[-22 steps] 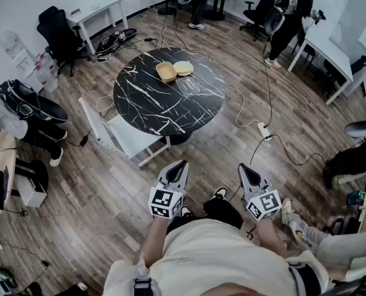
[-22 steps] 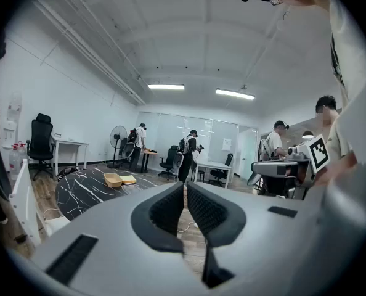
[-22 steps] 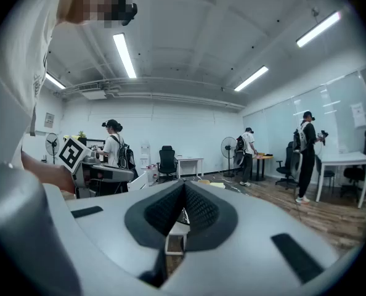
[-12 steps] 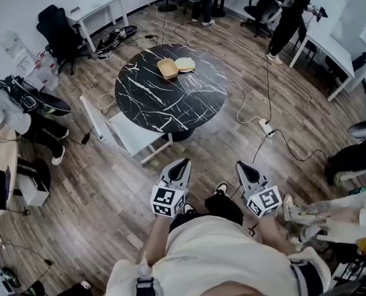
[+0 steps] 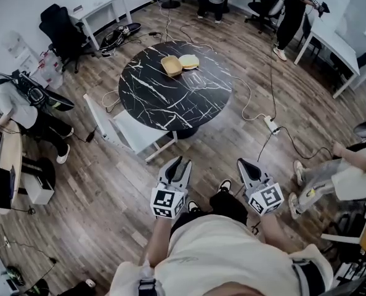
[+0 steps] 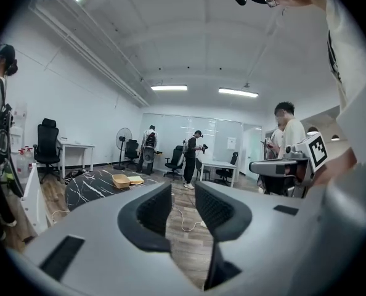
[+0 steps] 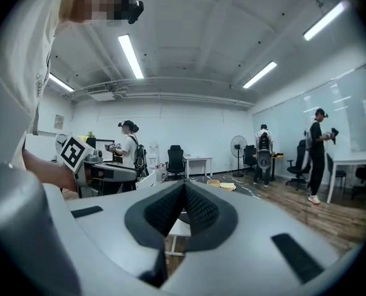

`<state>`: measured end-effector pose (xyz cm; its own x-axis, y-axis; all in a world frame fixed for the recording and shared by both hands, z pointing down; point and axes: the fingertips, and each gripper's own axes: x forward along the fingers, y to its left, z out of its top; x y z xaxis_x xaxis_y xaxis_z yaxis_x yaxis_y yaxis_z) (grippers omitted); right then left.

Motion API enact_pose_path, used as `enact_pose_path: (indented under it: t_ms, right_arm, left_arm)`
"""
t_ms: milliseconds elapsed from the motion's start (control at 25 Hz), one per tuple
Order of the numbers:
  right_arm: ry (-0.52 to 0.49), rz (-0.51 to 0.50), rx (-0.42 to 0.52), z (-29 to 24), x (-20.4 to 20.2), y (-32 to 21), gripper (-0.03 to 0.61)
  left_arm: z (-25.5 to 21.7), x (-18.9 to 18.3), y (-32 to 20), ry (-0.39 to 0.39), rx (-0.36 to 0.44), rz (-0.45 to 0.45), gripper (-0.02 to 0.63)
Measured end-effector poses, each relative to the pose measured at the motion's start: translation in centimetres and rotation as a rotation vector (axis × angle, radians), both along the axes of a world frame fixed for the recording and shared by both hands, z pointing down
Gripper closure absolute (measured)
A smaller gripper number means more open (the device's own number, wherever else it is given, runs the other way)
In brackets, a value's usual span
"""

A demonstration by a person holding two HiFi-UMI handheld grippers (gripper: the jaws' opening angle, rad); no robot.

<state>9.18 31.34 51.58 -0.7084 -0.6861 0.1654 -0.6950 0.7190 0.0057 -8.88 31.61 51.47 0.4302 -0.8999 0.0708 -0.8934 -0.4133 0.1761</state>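
Observation:
I hold both grippers low over the wood floor, in front of my body, with nothing between the jaws. In the head view my left gripper [image 5: 178, 162] shows a gap between its two fingers; the left gripper view [image 6: 183, 193] confirms that it is open. My right gripper [image 5: 244, 164] has its pads pressed together at the tips and is shut [image 7: 184, 187]. Both point toward a round black marble table [image 5: 170, 97]. A tan open container [image 5: 171, 65] and its pale lid [image 5: 189, 61] lie on the table's far side.
A white chair [image 5: 130, 131] stands tipped against the table's near left side. A white cable and power strip [image 5: 271, 125] lie on the floor to the right. People stand at the left [image 5: 23, 100], the right [image 5: 340, 177] and the far back [image 5: 294, 5]. Desks line the walls.
My left gripper's jaws have parted from nearly shut to open. The right gripper stays shut. The view has crept toward the table, and the person at the right has stepped in.

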Motion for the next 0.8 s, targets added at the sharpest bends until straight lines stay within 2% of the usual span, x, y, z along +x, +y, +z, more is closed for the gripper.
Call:
enact_pose_path:
  t_ms: [120,480,800]
  right_arm:
    - [0.001,0.005,0.0,0.2,0.7,-0.1,0.572]
    - [-0.005,0.013,-0.026,1.0,2.3,-1.1,0.572]
    - [-0.041,-0.012,-0.046,2.0,3.1,-5.5,0.572]
  left_arm:
    - [-0.2,0.1,-0.4,0.001,0.003,-0.017,0.492]
    - [-0.1,1.9,-1.7,-0.004,-0.024,0.008,0.492]
    - [1.0,2.9,-5.4,-0.049,-0.08,-0.023,0.494]
